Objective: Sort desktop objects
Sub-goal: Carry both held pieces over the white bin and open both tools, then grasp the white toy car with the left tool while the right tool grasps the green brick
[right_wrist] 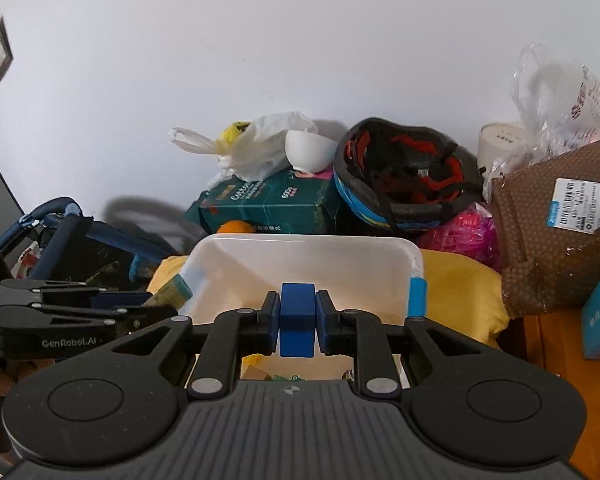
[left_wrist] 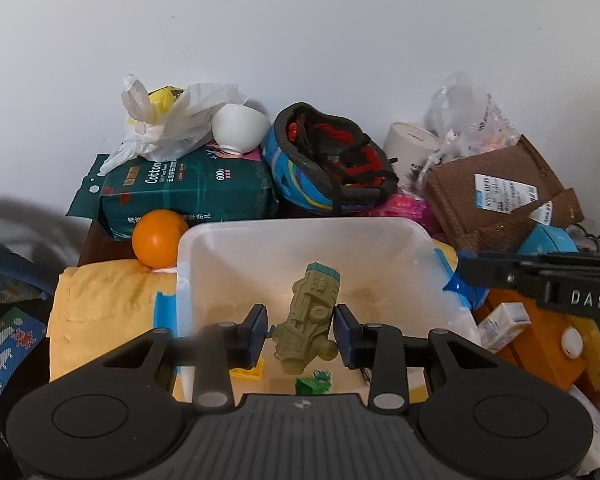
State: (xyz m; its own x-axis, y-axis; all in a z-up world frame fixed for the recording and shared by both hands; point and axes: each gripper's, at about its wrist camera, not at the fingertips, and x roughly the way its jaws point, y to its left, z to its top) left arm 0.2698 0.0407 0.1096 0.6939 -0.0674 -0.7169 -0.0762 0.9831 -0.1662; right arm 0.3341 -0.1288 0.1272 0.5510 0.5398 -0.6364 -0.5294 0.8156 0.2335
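**Both loads hang over one bin**

Closest to us, our left gripper (left_wrist: 300, 330) has its jaws spread wider than the olive toy truck (left_wrist: 306, 322) between them; only the right pad seems to touch, so we cannot tell if it is gripped. It may tip onto the yellow piece (left_wrist: 249, 371) and green toy (left_wrist: 314, 381) in the white bin (left_wrist: 300, 226). Our right gripper (right_wrist: 297, 320) clamps a blue block (right_wrist: 297, 316) above that bin; crowding could knock the two grippers together.

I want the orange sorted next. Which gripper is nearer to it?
Left. The left gripper is over the bin's left half, the orange just beyond that corner. The right gripper is farther right.
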